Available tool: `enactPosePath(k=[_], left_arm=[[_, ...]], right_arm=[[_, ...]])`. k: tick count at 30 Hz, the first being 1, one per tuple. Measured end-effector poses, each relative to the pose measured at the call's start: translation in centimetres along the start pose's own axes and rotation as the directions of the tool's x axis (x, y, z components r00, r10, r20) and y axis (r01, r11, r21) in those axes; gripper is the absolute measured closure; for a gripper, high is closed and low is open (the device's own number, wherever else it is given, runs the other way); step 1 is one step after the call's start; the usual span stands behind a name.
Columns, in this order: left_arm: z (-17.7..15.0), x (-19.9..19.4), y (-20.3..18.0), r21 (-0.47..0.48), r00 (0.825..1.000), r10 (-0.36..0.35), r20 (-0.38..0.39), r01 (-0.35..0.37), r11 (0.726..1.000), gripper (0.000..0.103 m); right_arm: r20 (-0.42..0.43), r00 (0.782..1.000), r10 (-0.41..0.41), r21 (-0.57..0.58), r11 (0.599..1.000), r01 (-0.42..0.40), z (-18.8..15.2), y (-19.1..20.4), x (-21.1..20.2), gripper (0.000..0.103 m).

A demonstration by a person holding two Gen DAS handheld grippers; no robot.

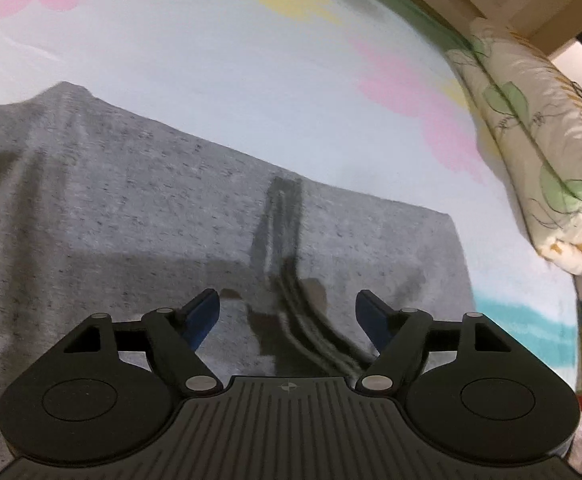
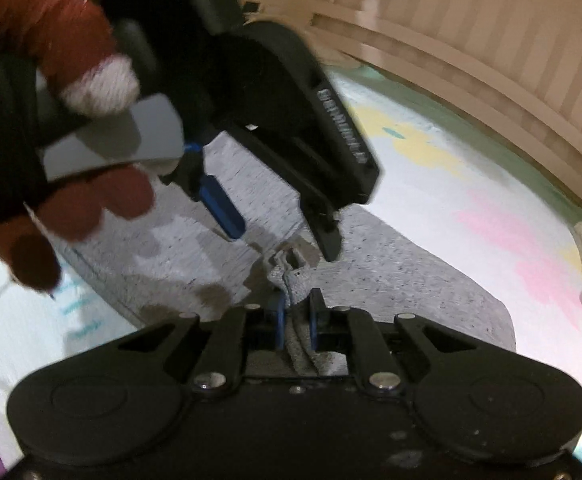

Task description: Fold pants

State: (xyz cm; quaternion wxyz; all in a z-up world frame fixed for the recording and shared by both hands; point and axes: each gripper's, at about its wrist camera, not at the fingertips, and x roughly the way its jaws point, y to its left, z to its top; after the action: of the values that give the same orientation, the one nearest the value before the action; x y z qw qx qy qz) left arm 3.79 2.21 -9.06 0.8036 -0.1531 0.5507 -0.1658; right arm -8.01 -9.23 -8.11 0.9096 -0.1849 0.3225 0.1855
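Right wrist view shows the right gripper clenched on a bunched ridge of grey fabric, the blue pads pressing a fold of the pants between them. Just ahead, the left gripper hovers over the same cloth with its jaws spread wide and nothing between them; a hand in a dark red knit glove holds its handle. From the left wrist, that released gripper straddles a dark drawstring without pinching it.

The pants lie spread flat on a pale floral bedsheet, a folded quilt well off to the side.

The knit looks soft, light and limp, so it should sag and crease wherever it is lifted. A doubled edge or the waistband seems the surest place to grip; one thin layer would likely slip free.
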Motion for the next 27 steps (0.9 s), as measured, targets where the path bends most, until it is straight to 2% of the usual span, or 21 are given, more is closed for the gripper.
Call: enactPosePath(k=[4, 8, 11, 17, 19, 20, 21, 24, 27], left_arm=[[0.1, 0.2, 0.7, -0.039, 1.0, 0.001, -0.012, -0.002, 0.999, 0.029], [0.1, 0.7, 0.7, -0.08, 0.997, -0.065, -0.04, 0.061, 0.995, 0.029], [0.2, 1.2, 0.0, -0.075, 0.994, -0.101, -0.05, 0.097, 0.992, 0.029], [0.1, 2.8, -1.4, -0.048, 0.995, -0.061, -0.074, 0.058, 0.997, 0.03], [-0.1, 2.5, -1.9, -0.026, 0.998, -0.034, -0.05, 0.032, 0.999, 0.037], [-0.1, 2.3, -2.2, -0.007, 0.999, -0.015, -0.046, 0.015, 1.0, 0.062], [-0.1, 1.9, -2.5, 0.019, 0.999, 0.004, -0.041, -0.003, 1.0, 0.08], [-0.6, 0.0, -3.2, 0.095, 0.999, 0.03, 0.012, -0.031, 0.995, 0.082], [-0.9, -1.7, -2.7, 0.099, 0.998, 0.029, 0.054, -0.034, 0.995, 0.082]], right_arm=[[-0.004, 1.0, 0.008, 0.06, 0.998, -0.008, 0.1, -1.3, -0.2, 0.091], [-0.007, 0.999, 0.031, 0.079, 0.996, -0.031, 0.3, -1.2, -0.1, 0.091], [-0.017, 0.998, 0.053, 0.069, 0.996, -0.052, 0.2, -1.1, -0.2, 0.091], [-0.023, 0.998, 0.061, 0.057, 0.997, -0.06, 0.1, -1.0, 0.0, 0.091], [-0.02, 0.998, 0.061, 0.058, 0.997, -0.06, 0.3, -1.2, -0.1, 0.091], [-0.017, 0.998, 0.059, 0.061, 0.996, -0.057, 0.4, -1.3, -0.2, 0.091], [-0.015, 0.998, 0.058, 0.061, 0.997, -0.057, 0.6, -1.7, 0.2, 0.091], [0.0, 0.999, 0.051, 0.061, 0.997, -0.051, 0.8, -0.8, -0.1, 0.091], [0.024, 0.998, 0.062, 0.067, 0.996, -0.064, 1.6, 0.0, -0.5, 0.09]])
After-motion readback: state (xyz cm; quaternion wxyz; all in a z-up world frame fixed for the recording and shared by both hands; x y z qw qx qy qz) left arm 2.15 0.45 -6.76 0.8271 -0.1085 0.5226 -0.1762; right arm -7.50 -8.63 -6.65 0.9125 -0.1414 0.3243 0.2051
